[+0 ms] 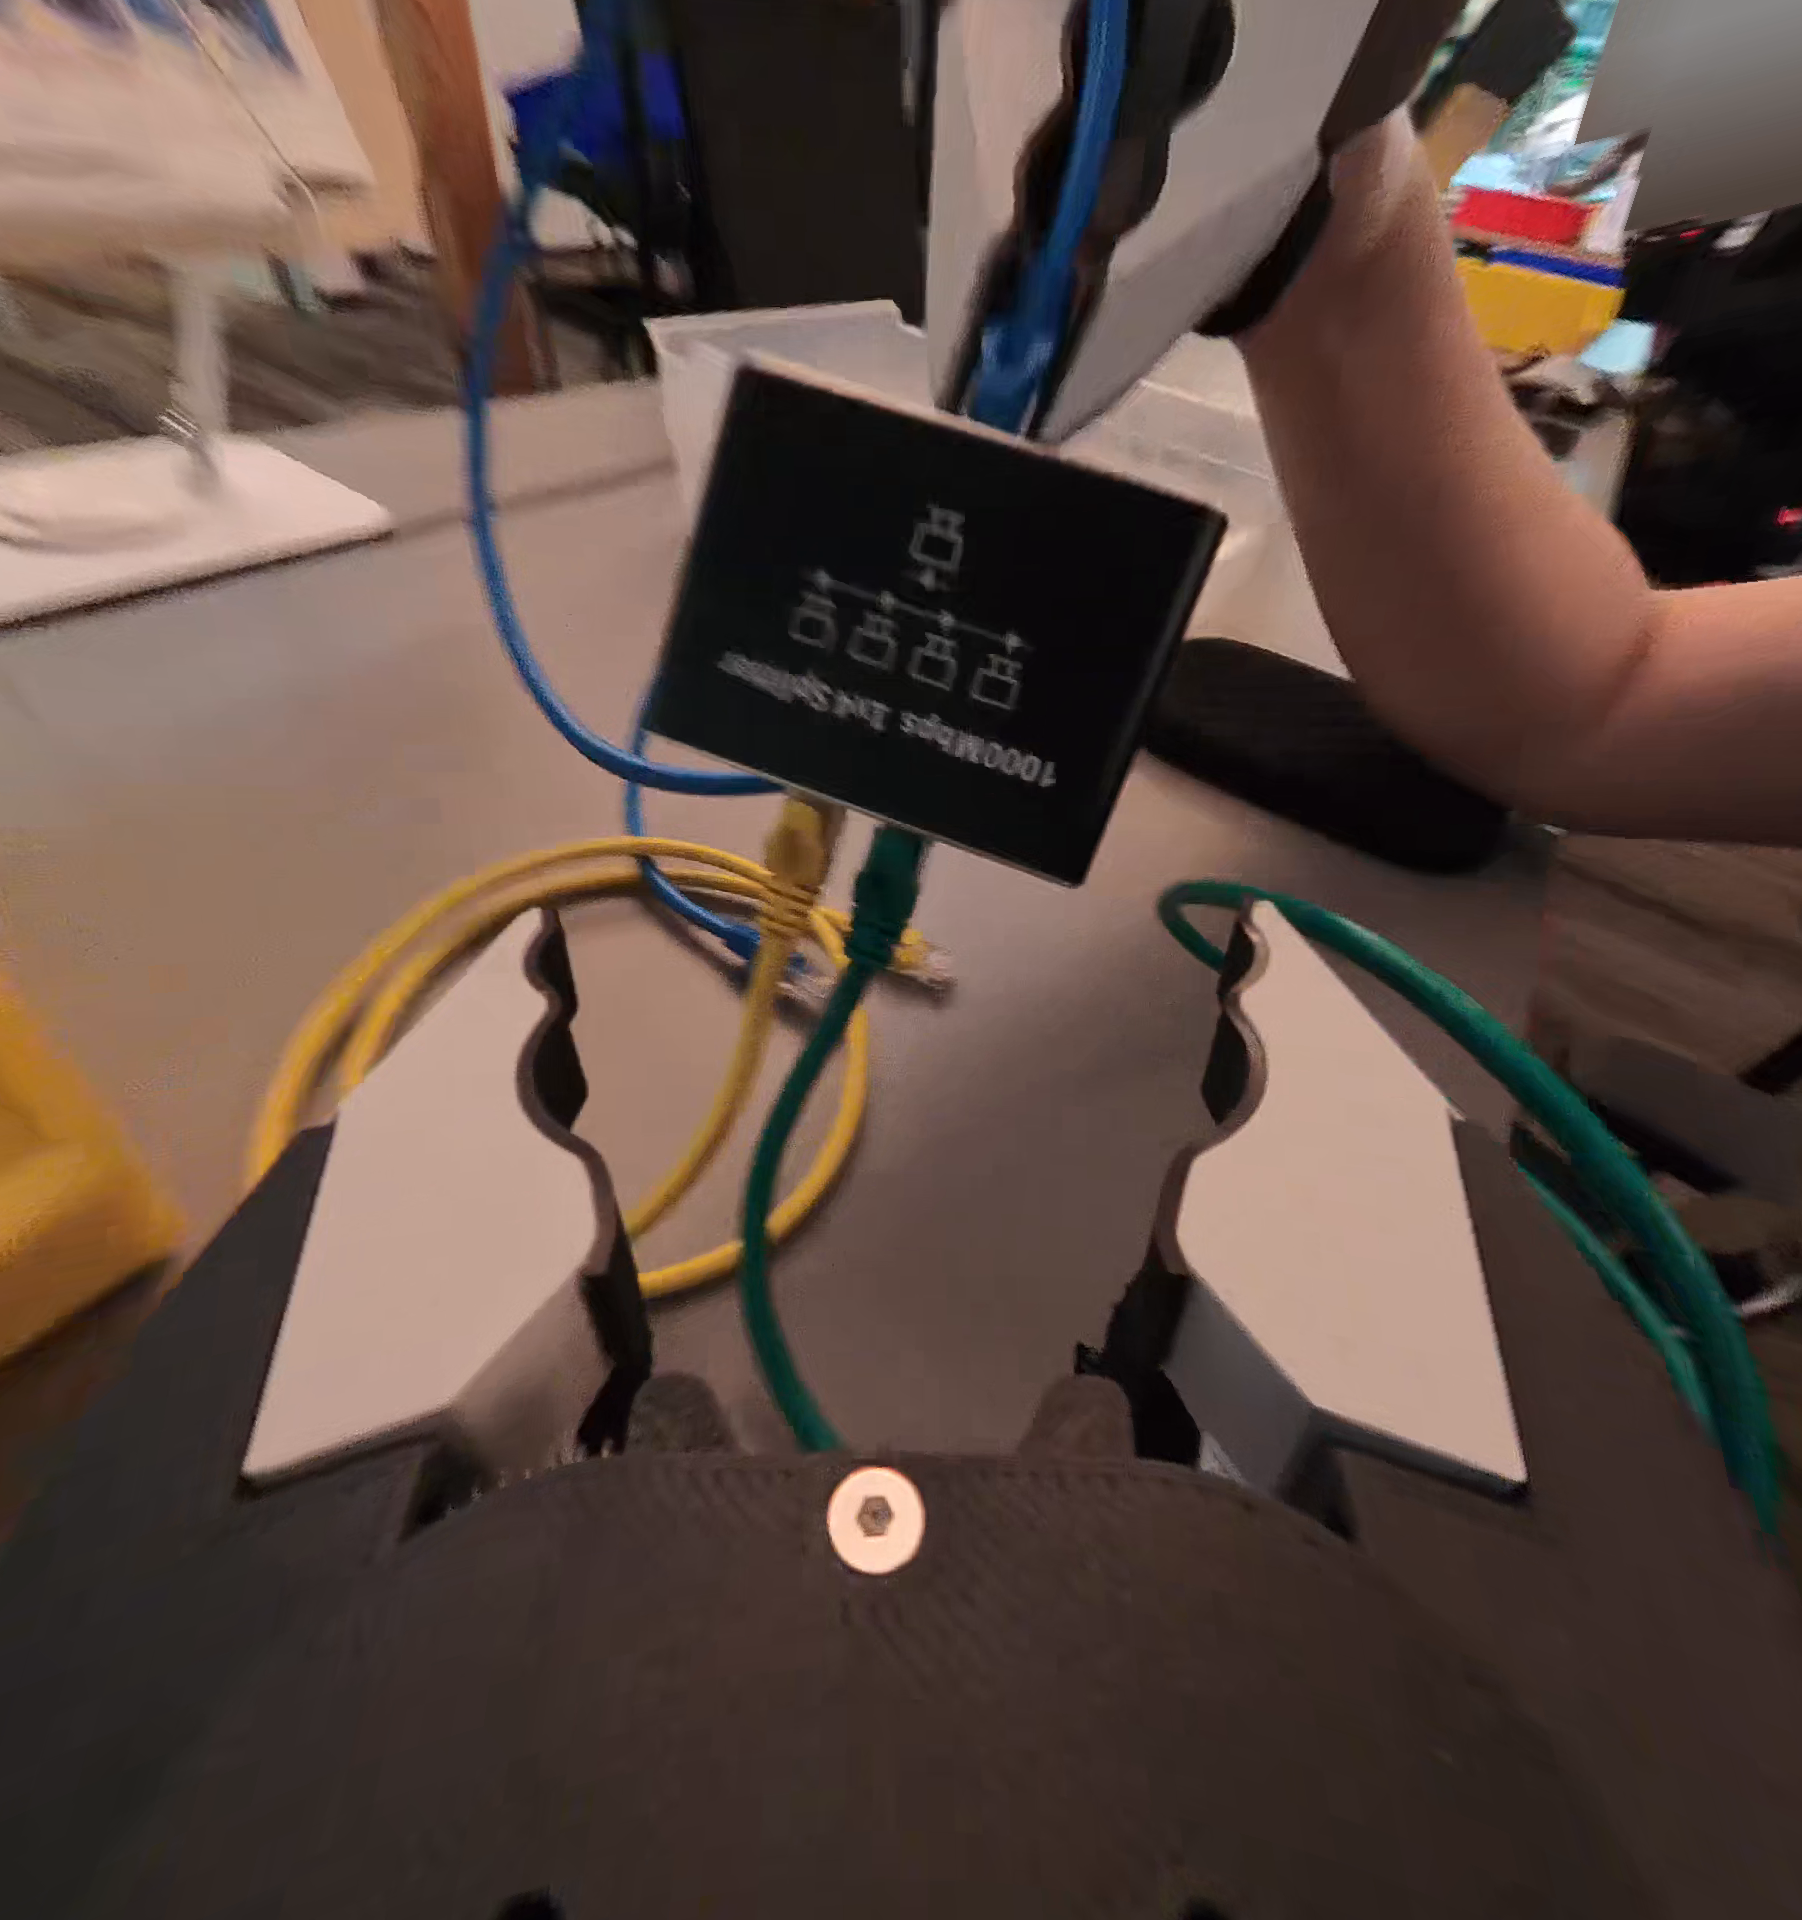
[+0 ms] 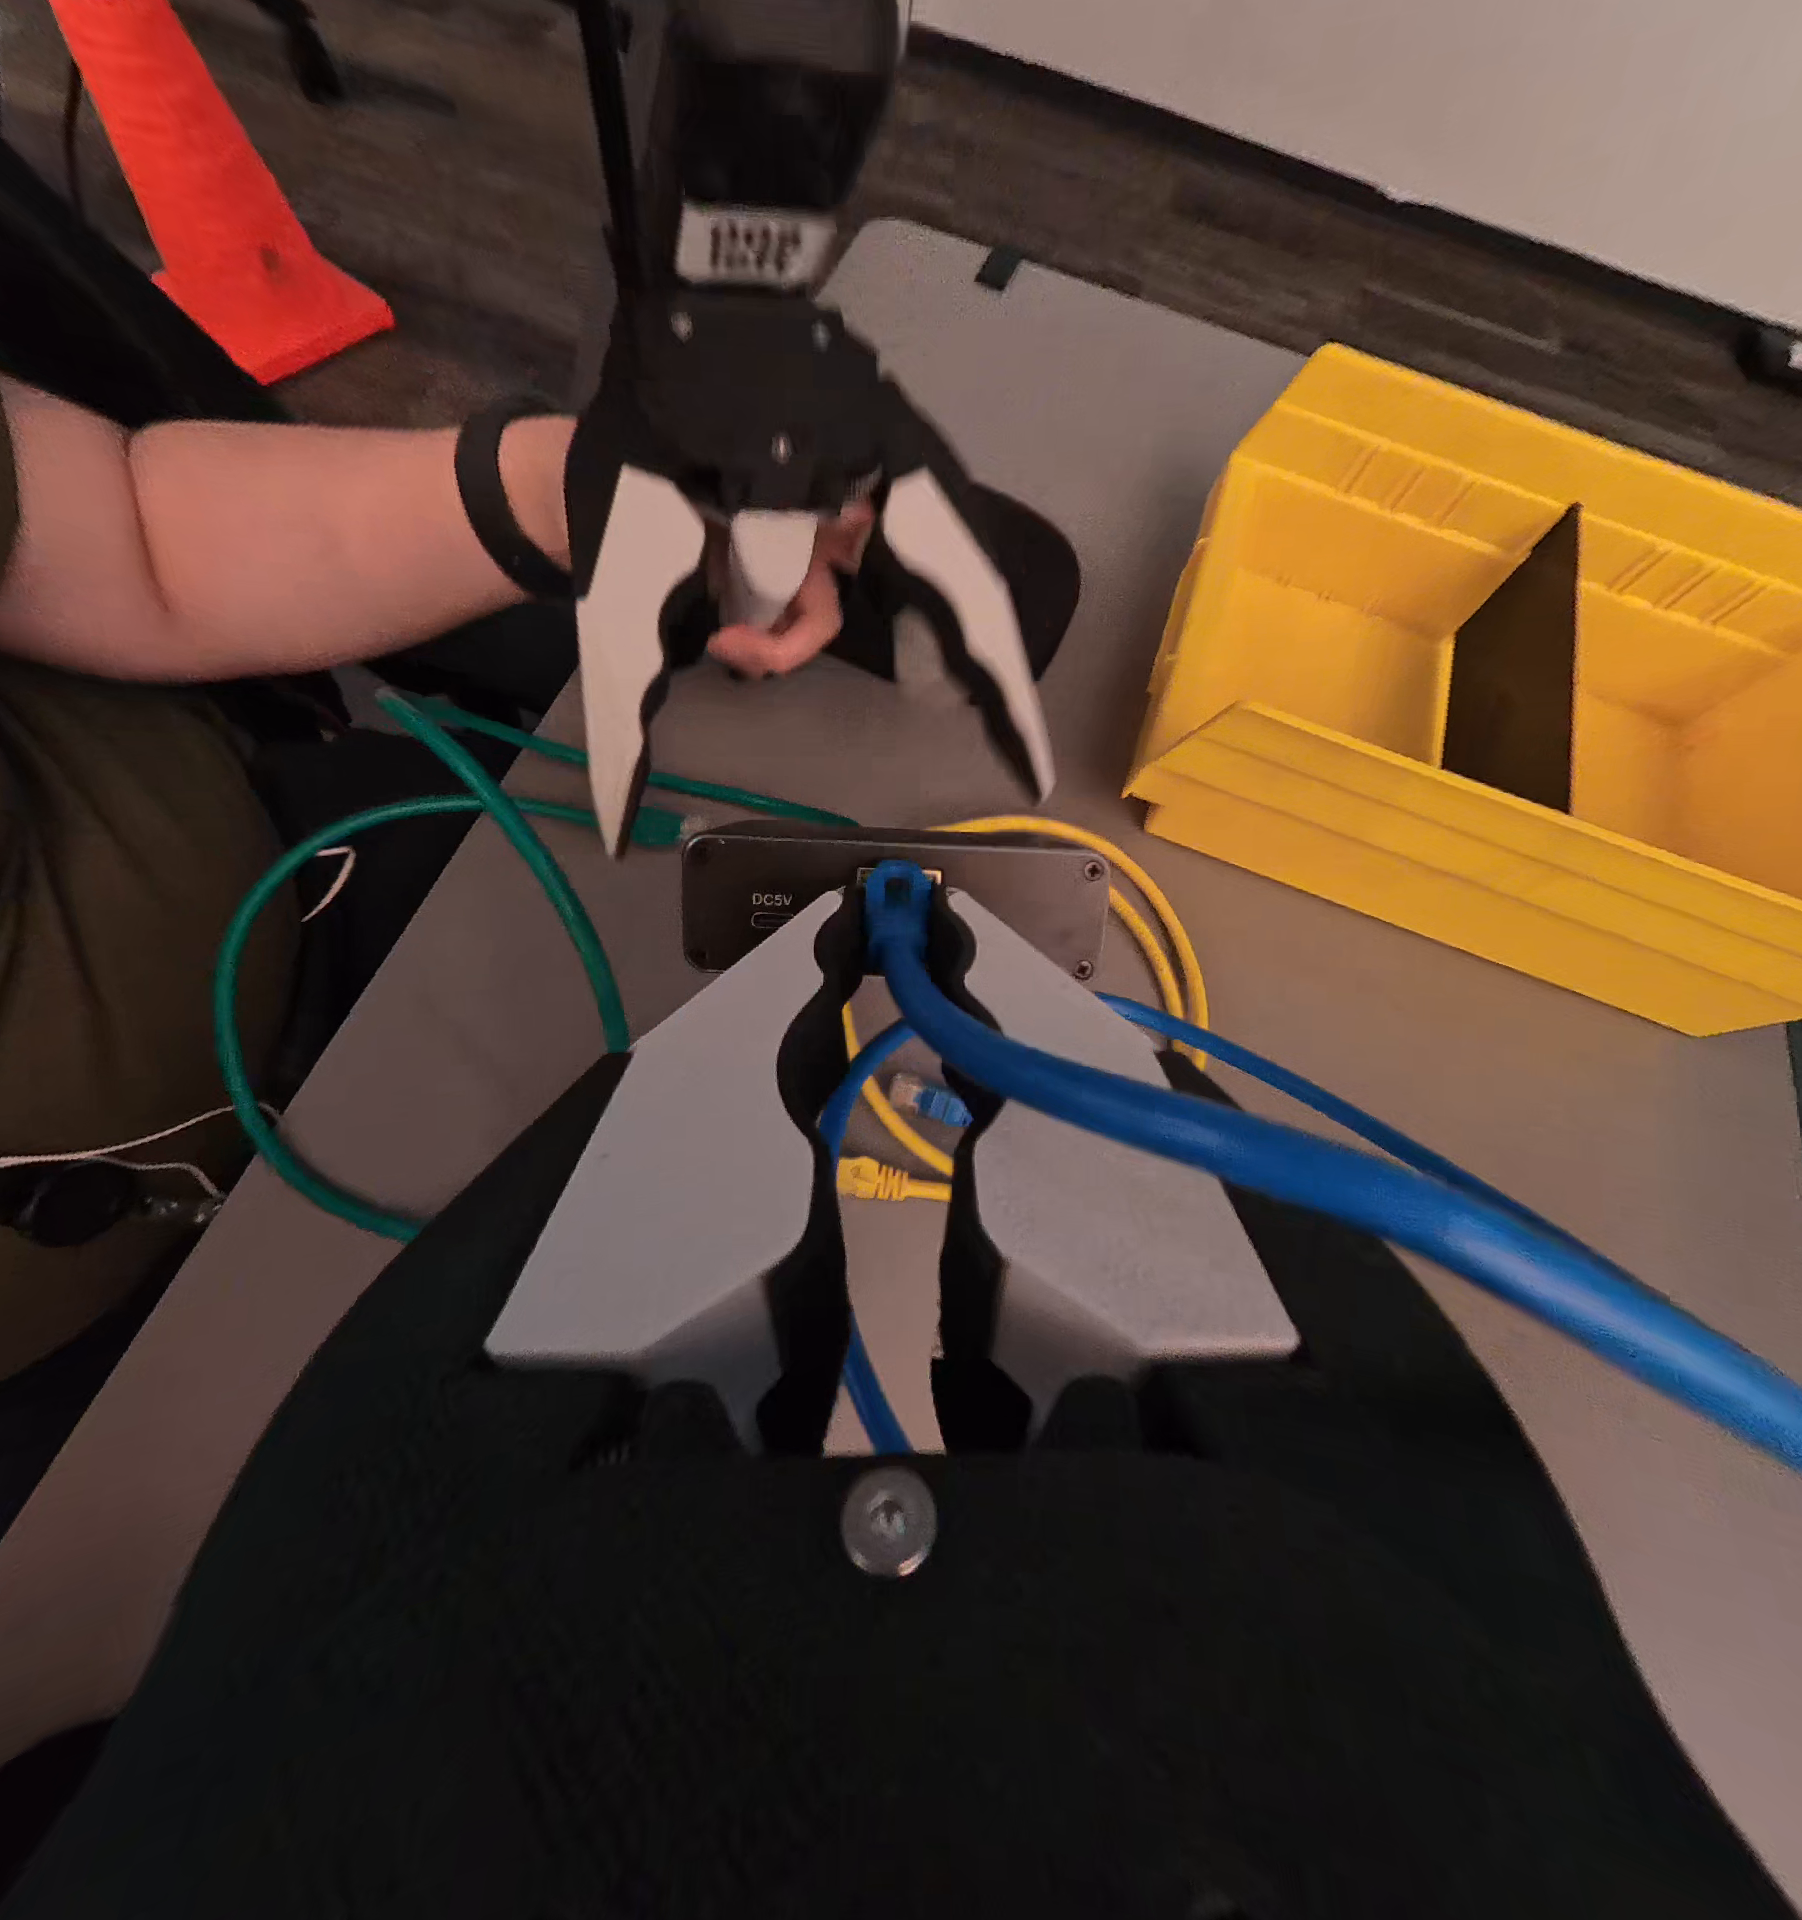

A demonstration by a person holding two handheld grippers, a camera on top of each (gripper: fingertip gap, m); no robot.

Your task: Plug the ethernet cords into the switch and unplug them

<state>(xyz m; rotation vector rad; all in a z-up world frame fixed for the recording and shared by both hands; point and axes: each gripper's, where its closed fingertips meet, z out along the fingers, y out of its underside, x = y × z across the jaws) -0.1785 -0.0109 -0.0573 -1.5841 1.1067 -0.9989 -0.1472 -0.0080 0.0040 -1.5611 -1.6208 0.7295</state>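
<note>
Close in, my left gripper [image 1: 892, 925] hangs released, its scalloped fingers wide apart above the grey bench [image 1: 201, 727], with a green cord [image 1: 772, 1174] looping between them. Beyond, that cord and a yellow cord [image 1: 798, 847] sit plugged into the near edge of the switch [image 1: 938, 623], a smooth black box lifted off the bench and tilted. My right gripper [image 2: 892, 914] is clenched on the blue cord [image 2: 1136, 1101] right at its plug in the switch's far end. Off to the side stands a ribbed yellow plastic bin [image 2: 1396, 790] with a dark divider; I see nothing inside.
</note>
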